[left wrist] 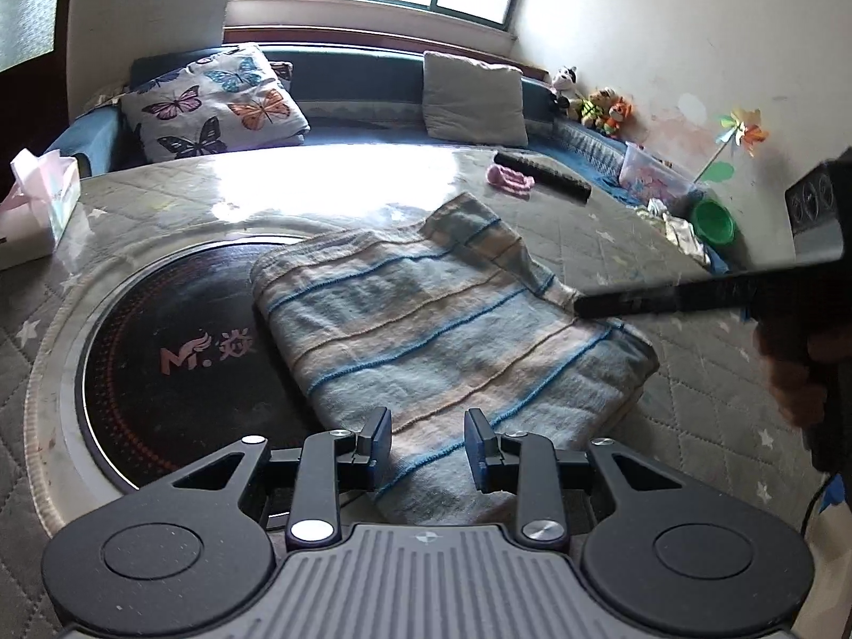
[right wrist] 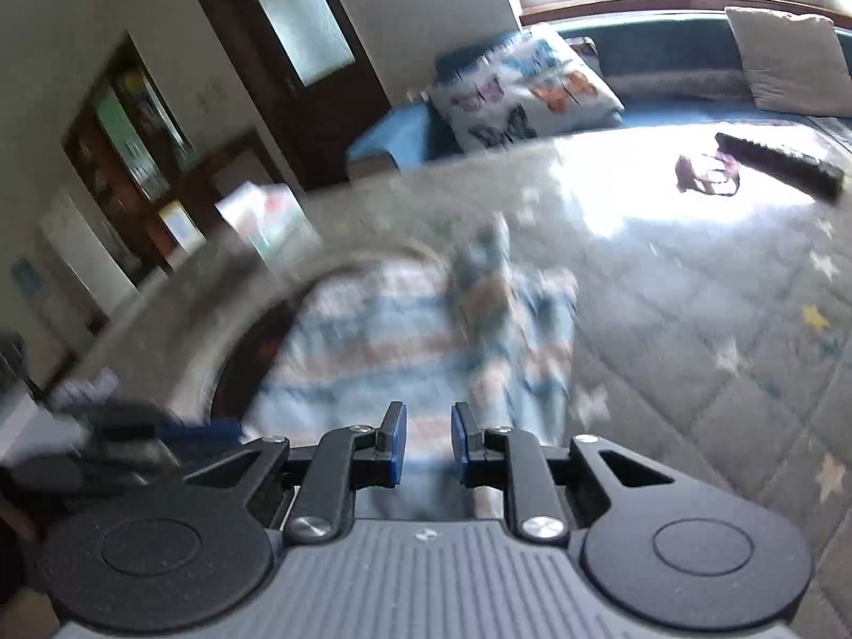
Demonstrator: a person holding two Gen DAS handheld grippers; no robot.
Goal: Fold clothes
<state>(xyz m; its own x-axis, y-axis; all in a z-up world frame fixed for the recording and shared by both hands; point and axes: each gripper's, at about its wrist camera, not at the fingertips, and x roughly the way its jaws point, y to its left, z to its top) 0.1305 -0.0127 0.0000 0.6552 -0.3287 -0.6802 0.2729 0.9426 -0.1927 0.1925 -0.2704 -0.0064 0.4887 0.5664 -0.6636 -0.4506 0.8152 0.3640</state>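
The pale blue-and-beige striped terry towel lies flat, half over the round black glass hotplate set in the quilted grey table cover. Its long axis runs from the hotplate's near side away to the right. The left gripper hovers with jaws apart over the near edge. The right gripper, narrowly parted and seemingly empty despite blur, is closest to the far raised corner.

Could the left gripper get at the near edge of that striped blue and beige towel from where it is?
Probably yes. The left gripper hangs with jaws open right over the near edge of the striped blue and beige towel, with nothing between them.
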